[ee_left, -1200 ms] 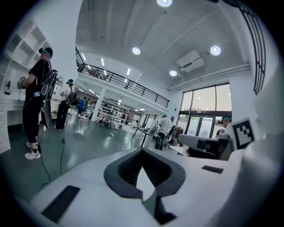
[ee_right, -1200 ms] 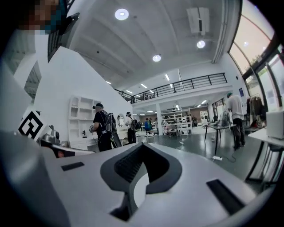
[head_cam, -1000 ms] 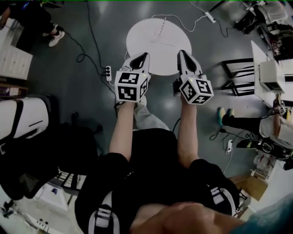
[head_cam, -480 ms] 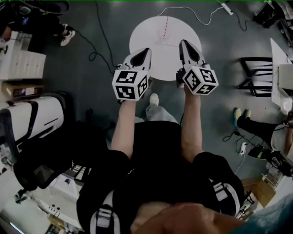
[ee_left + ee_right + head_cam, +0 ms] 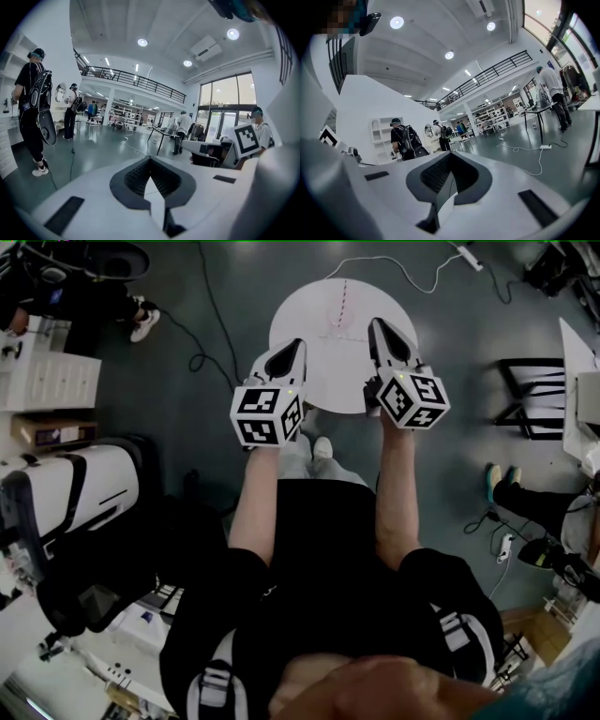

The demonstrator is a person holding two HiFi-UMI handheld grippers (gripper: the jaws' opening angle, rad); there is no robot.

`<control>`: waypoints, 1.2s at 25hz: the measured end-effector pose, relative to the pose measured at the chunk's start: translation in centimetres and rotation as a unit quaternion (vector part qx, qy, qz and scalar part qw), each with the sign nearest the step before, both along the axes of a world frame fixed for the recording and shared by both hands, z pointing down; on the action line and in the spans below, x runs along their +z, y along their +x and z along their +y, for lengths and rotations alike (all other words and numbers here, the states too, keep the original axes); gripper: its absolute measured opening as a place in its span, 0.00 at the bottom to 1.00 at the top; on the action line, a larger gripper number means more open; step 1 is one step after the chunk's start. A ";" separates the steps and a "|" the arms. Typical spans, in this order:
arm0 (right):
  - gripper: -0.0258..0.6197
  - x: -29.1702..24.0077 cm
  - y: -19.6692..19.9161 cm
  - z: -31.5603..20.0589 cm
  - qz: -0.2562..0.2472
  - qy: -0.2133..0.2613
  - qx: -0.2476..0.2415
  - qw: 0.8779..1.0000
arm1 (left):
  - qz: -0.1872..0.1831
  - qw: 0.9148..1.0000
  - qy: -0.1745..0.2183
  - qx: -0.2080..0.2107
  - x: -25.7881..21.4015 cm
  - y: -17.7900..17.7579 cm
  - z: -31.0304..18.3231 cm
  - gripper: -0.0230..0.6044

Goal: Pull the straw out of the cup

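No cup shows in any view. A thin pinkish line [image 5: 342,298] lies on the round white table [image 5: 323,381]; I cannot tell whether it is a straw. In the head view my left gripper [image 5: 298,343] and my right gripper [image 5: 377,325] are held side by side over the table's near half, pointing away from me. Both are shut with nothing between the jaws. The left gripper view looks level past its closed gripper [image 5: 150,159] into a large hall. The right gripper view does the same past its closed gripper [image 5: 451,154].
Cables [image 5: 211,343] trail over the grey floor left of the table. A white machine [image 5: 66,484] stands at my left and a black frame [image 5: 530,399] at the right. Other people [image 5: 33,108] stand in the hall, and a desk [image 5: 539,112] lies far off.
The head view has shifted a little, so the table now sits slightly nearer and more central. Both grippers keep the same pose, reaching a little farther over the table's near half.
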State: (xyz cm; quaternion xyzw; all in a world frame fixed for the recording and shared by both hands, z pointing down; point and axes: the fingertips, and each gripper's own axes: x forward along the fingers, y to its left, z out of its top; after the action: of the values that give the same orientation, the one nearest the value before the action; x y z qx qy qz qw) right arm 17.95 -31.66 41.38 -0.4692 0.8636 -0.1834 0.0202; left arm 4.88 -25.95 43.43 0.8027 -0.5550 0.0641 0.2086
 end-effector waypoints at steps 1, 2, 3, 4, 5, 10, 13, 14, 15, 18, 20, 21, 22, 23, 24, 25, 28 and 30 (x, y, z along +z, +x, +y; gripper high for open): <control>0.07 0.0 -0.2 0.0 0.007 0.000 0.000 1.000 | 0.006 1.000 0.000 0.002 0.1 0.0 -0.4 0.05; 0.07 0.1 -0.2 -0.1 0.014 0.000 0.000 1.000 | 0.011 1.000 -0.001 0.005 0.2 0.0 -0.8 0.05; 0.07 0.3 -0.2 -0.3 0.022 -0.002 0.002 1.000 | 0.016 1.000 -0.002 0.009 0.4 0.0 -1.4 0.05; 0.07 0.5 0.0 -0.6 0.030 -0.005 0.006 1.000 | 0.020 1.000 -0.005 0.012 0.7 0.1 -2.1 0.05; 0.07 0.7 0.2 -0.9 0.035 -0.009 0.010 0.999 | 0.024 1.000 -0.007 0.014 1.0 0.2 -2.8 0.05; 0.07 2.0 -0.4 -2.9 0.048 -0.026 0.015 0.998 | 0.041 0.999 -0.020 0.016 2.3 0.5 -6.2 0.05; 0.07 3.5 -1.9 -3.9 0.057 -0.037 0.013 0.998 | 0.038 0.998 -0.038 0.031 4.0 0.2 -7.9 0.05; 0.07 4.2 -2.4 -4.2 0.061 -0.043 0.012 0.997 | 0.037 0.998 -0.045 0.035 4.5 -0.1 -8.4 0.05; 0.07 4.8 -2.9 -4.7 0.064 -0.049 0.012 0.997 | 0.037 0.997 -0.051 0.038 5.1 -0.5 -9.0 0.05; 0.07 6.4 -3.7 -6.3 0.073 -0.066 0.018 0.995 | 0.038 0.995 -0.072 0.052 6.8 -1.1 -11.0 0.05; 0.07 7.7 -4.3 -7.5 0.084 -0.078 0.019 0.993 | 0.037 0.993 -0.093 0.065 8.5 -1.1 -12.2 0.05; 0.07 8.4 -4.6 -8.1 0.090 -0.086 0.018 0.992 | 0.036 0.991 -0.105 0.070 9.4 -1.1 -12.7 0.05; 0.07 9.2 -4.8 -8.5 0.095 -0.094 0.017 0.991 | 0.035 0.990 -0.114 0.074 10.3 -1.1 -13.2 0.05; 0.07 9.9 -5.0 -9.0 0.099 -0.102 0.017 0.990 | 0.036 0.989 -0.121 0.078 11.0 -1.1 -13.6 0.05; 0.07 10.6 -5.2 -9.4 0.104 -0.109 0.019 0.988 | 0.040 0.988 -0.127 0.082 11.6 -1.1 -14.1 0.05; 0.07 11.2 -5.3 -9.8 0.111 -0.116 0.021 0.987 | 0.045 0.987 -0.132 0.085 12.2 -1.1 -14.6 0.05; 0.07 13.3 -5.5 -11.0 0.130 -0.139 0.029 0.981 | 0.061 0.983 -0.147 0.088 13.7 -1.6 -16.0 0.05; 0.07 14.6 -5.4 -11.7 0.140 -0.155 0.037 0.977 | 0.068 0.981 -0.158 0.088 14.7 -2.1 -16.8 0.05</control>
State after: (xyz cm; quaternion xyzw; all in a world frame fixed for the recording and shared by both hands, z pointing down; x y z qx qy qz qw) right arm 12.51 -43.34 55.93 -0.5191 0.8012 -0.2465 -0.1666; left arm 2.81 -42.78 58.12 0.8077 -0.4500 0.1146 0.3634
